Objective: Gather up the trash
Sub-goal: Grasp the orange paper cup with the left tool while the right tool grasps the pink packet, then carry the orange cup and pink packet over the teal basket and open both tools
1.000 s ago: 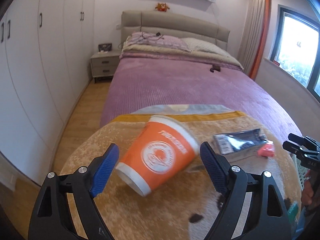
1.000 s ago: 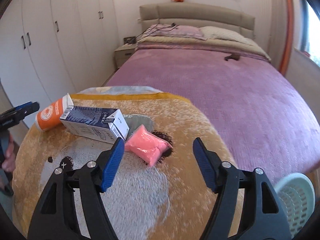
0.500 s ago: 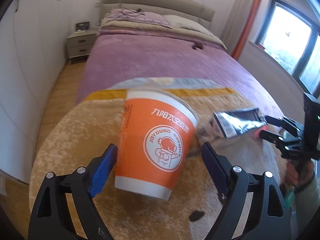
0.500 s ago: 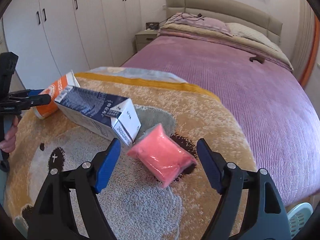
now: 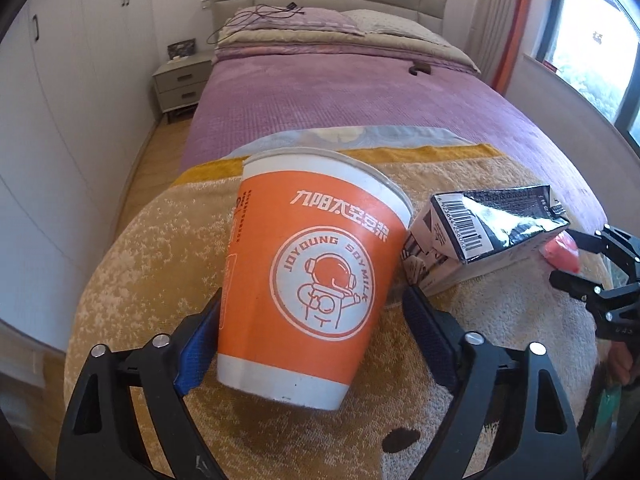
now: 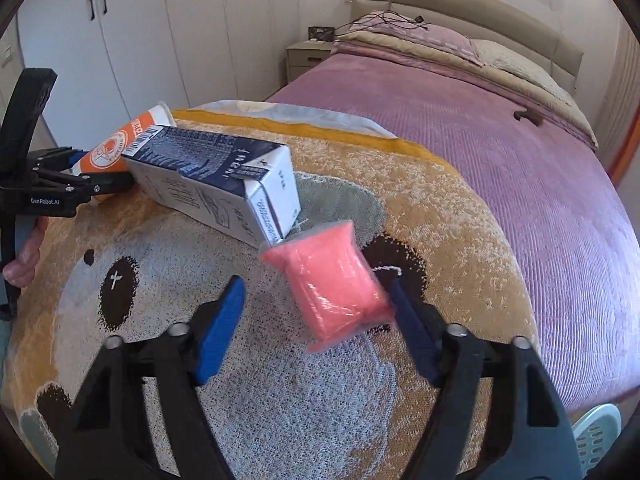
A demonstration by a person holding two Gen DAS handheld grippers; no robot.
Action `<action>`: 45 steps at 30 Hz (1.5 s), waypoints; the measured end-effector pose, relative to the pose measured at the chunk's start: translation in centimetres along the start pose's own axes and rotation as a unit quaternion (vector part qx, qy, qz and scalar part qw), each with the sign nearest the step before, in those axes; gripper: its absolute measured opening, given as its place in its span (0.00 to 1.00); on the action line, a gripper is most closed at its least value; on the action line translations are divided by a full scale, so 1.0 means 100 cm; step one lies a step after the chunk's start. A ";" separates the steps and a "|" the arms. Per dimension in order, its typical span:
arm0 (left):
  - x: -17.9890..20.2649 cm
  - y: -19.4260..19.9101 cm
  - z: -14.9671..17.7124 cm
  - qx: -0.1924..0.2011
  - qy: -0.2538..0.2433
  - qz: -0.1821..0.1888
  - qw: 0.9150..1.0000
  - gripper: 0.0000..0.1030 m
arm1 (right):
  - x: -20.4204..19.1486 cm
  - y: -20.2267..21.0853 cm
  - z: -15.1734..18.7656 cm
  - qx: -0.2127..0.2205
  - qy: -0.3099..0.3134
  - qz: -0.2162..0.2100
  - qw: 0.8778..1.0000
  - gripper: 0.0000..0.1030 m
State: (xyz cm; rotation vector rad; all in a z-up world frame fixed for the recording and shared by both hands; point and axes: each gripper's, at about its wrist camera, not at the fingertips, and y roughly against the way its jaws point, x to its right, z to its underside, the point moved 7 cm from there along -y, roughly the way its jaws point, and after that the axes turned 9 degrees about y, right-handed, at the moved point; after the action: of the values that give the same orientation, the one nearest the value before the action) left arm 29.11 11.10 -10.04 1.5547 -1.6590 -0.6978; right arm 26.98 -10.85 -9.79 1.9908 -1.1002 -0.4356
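Both your tools dropped in: left tool (image 5: 308,340) closing around the cup (image 5: 312,276), right tool (image 6: 316,332) closing on the pink packet (image 6: 334,280), neither gripped yet.

The cup (image 5: 312,292) hides part of the carton (image 5: 480,240) and most of one blue pad (image 5: 198,344). The pink packet (image 5: 564,254) shows only as a sliver. The basket (image 6: 596,436) is cut off by the picture's edge.

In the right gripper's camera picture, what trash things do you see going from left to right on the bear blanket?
orange paper cup → dark blue and white carton → pink plastic packet
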 end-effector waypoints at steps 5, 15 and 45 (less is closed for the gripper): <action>-0.003 0.005 0.002 0.005 0.011 0.006 1.000 0.69 | 0.002 0.004 0.003 0.002 -0.004 0.000 1.000 0.40; 0.004 0.049 0.011 0.049 0.011 0.015 0.999 0.68 | 0.011 0.046 0.003 0.042 -0.020 0.021 0.999 0.39; 0.293 0.131 0.065 0.077 -0.130 0.190 0.970 0.68 | 0.131 0.240 0.152 0.082 -0.237 0.173 0.952 0.39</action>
State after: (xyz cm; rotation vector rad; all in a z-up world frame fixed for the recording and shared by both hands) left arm 16.63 -16.98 1.21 1.2280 -2.1763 -0.5954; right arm 11.75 -36.14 0.58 1.8206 -1.8022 -0.6695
